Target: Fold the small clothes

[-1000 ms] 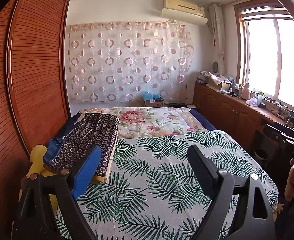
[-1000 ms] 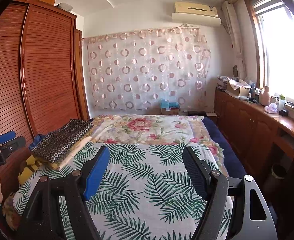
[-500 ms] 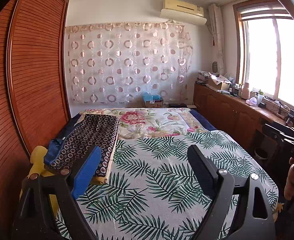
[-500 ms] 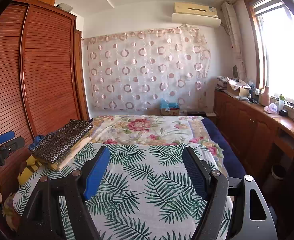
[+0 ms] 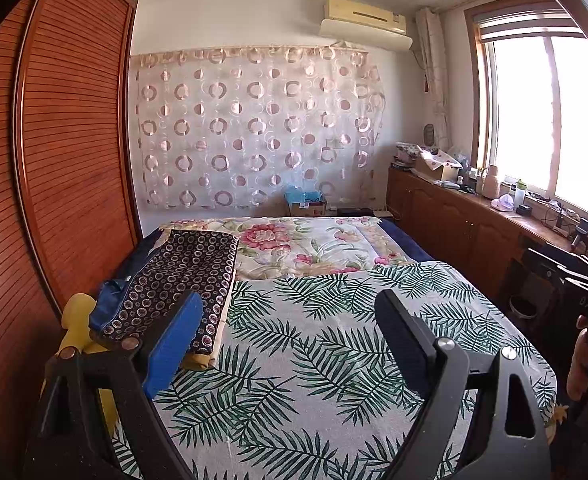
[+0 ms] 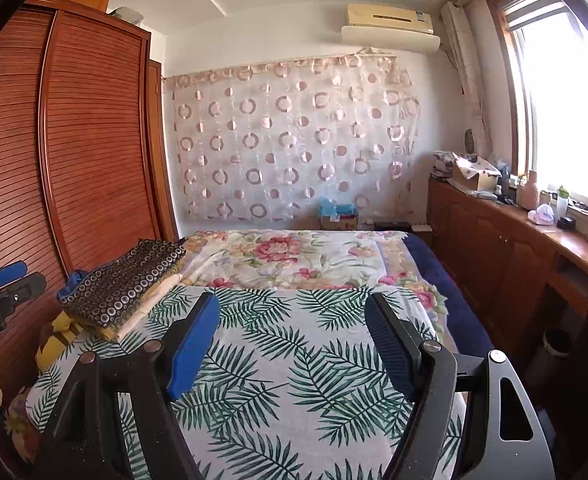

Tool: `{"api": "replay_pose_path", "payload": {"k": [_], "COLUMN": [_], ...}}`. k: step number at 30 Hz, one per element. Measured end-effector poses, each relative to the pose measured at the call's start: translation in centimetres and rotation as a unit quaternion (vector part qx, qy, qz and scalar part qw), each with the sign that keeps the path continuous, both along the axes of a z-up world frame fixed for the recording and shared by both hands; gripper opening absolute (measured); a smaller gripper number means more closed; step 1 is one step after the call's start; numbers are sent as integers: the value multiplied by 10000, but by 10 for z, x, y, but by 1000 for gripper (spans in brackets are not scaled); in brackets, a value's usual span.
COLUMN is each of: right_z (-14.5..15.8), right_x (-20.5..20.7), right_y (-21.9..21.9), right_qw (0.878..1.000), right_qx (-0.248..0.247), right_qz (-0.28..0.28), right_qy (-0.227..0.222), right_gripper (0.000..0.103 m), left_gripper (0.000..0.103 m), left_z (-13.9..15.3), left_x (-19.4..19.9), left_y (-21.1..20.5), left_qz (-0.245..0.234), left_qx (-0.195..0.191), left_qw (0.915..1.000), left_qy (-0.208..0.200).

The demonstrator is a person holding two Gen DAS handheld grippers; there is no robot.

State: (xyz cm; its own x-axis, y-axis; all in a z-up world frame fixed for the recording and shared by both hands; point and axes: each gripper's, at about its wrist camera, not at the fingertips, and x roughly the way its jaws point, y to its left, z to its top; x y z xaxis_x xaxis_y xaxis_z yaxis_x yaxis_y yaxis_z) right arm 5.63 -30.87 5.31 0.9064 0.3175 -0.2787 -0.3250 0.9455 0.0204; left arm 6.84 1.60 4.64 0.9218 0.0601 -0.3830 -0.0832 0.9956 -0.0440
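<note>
A stack of folded clothes [image 5: 181, 280] lies at the left edge of the bed, its top piece dark with small rings; in the right wrist view the same stack [image 6: 125, 284] shows cream and yellow layers beneath. My left gripper [image 5: 289, 312] hangs open over the palm-leaf sheet [image 5: 314, 360], just right of the stack, nothing between its fingers. My right gripper [image 6: 291, 312] is open too, over the same sheet [image 6: 294, 360], empty. A hand holds the left tool [image 6: 1, 292] at the right view's left edge.
A floral quilt [image 5: 306, 244] covers the far half of the bed. A slatted wooden wardrobe [image 5: 65, 160] stands close on the left. A low wooden cabinet [image 5: 454, 216] with clutter runs under the window on the right. A yellow item [image 5: 73, 320] sits by the stack.
</note>
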Motion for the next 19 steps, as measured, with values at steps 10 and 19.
{"api": "replay_pose_path", "payload": {"k": [10,19], "right_z": [0,-1], "right_x": [-1,-2], "right_y": [-1,-3], "right_qw": [10000,10000], "right_qx": [11,32], "right_qz": [6,11], "right_qy": [-26,-25], "right_gripper": [77,77], "left_gripper": [88,88], "left_z": [2,2], "left_x": [-2,-2], "left_y": [-1,-1], "left_qz": [-3,-8], "left_qx": [9,10], "left_qw": [10000,10000], "left_qy": [-8,-12]}}
